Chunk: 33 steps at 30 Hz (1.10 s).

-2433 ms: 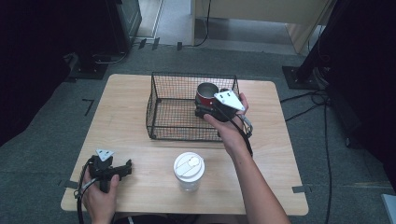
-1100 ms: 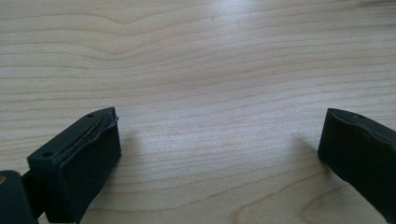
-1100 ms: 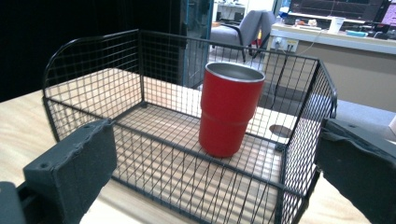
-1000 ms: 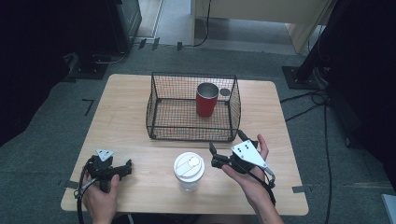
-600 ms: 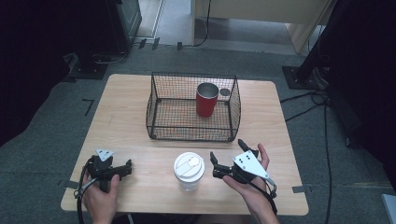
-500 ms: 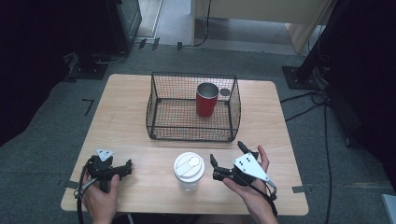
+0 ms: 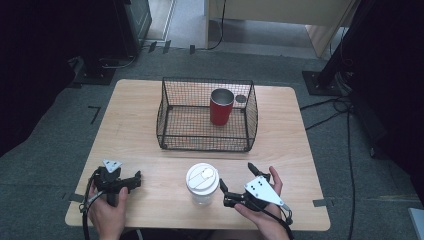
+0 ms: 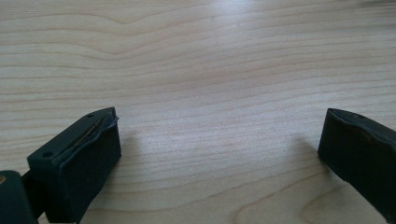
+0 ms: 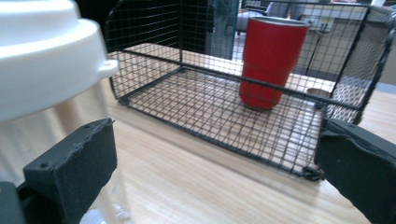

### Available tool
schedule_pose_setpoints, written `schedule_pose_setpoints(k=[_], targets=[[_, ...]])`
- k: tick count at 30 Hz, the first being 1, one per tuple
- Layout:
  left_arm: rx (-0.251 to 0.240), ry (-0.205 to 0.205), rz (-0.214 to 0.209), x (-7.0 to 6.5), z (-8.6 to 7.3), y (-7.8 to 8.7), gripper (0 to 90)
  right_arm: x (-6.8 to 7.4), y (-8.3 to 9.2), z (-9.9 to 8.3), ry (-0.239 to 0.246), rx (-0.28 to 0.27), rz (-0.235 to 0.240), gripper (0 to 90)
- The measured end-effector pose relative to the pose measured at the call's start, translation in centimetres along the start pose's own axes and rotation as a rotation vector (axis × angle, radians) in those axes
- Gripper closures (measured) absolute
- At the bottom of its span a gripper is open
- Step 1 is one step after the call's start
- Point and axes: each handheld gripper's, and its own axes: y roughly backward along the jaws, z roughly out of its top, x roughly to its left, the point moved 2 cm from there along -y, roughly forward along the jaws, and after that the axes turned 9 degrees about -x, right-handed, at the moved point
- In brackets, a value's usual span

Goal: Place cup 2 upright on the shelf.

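Note:
A clear cup with a white lid (image 7: 202,182) stands near the table's front edge. My right gripper (image 7: 236,176) is open just to its right, its jaws pointing left and away, and does not touch the cup. In the right gripper view the lidded cup (image 9: 42,70) looms at the left, beside the left jaw of the right gripper (image 9: 210,172). A red tumbler (image 7: 221,106) stands upright in the black wire basket (image 7: 205,146). My left gripper (image 7: 135,181) rests open at the front left over bare wood, with nothing between its jaws (image 8: 219,154).
The wire basket (image 9: 210,135) with the red tumbler (image 9: 271,60) lies straight ahead of the right gripper. A small grey round object (image 7: 241,98) sits behind the basket's right side. The light wood table (image 7: 135,125) has bare room left of the basket.
The right gripper has left the red tumbler in the basket and come back to the front edge, beside the lidded cup. The left gripper has stayed put.

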Motion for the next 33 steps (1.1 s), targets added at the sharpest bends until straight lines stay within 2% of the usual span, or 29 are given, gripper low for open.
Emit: schedule_pose_setpoints(k=[6,23,33], targets=[[0.0,0.0,0.0,0.0,0.0,0.0,0.0,0.9,0.4,-0.5,-0.008,0.006,0.026,0.0],[0.0,0.0,0.0,0.0,0.0,0.0,0.0,2.4,1.6,-1.1,-0.028,0.016,0.083,0.0],[-0.002,0.002,0.0,0.0,0.0,0.0,0.0,4.0,1.5,-1.2,-0.029,0.035,0.154,0.0]])
